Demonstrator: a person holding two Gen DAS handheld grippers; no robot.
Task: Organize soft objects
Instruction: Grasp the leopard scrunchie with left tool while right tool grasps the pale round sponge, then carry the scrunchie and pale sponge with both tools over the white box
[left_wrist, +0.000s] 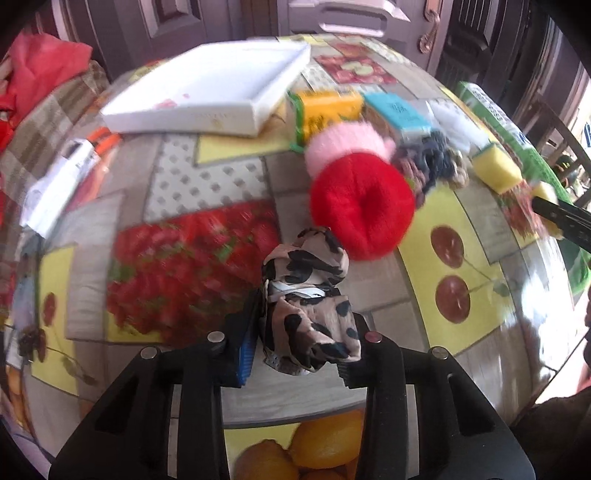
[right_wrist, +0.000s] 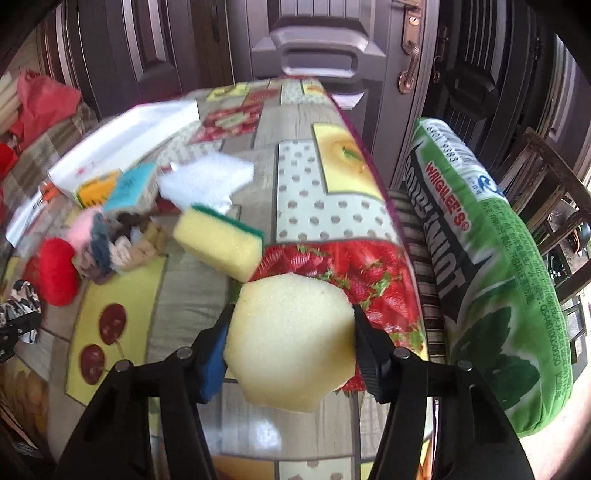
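A leopard-print scrunchie is pinched tight between the fingers of the left gripper, bunched up and lifted just above the table. A pale yellow sponge is squeezed between the fingers of the right gripper, which sit only partly closed because the sponge fills the gap.

Just past the scrunchie, a fluffy red scrunchie is seen on the table, with a pink fluffy one touching it behind. Beside those, a heap of small knitted hair ties in grey, beige and navy is piled up. A yellow sponge with a green scrub side lies near the held sponge. Further back, a white tray, an orange packet and a blue packet are lined up. A big green gum-pack pillow is parked off the table's right edge.
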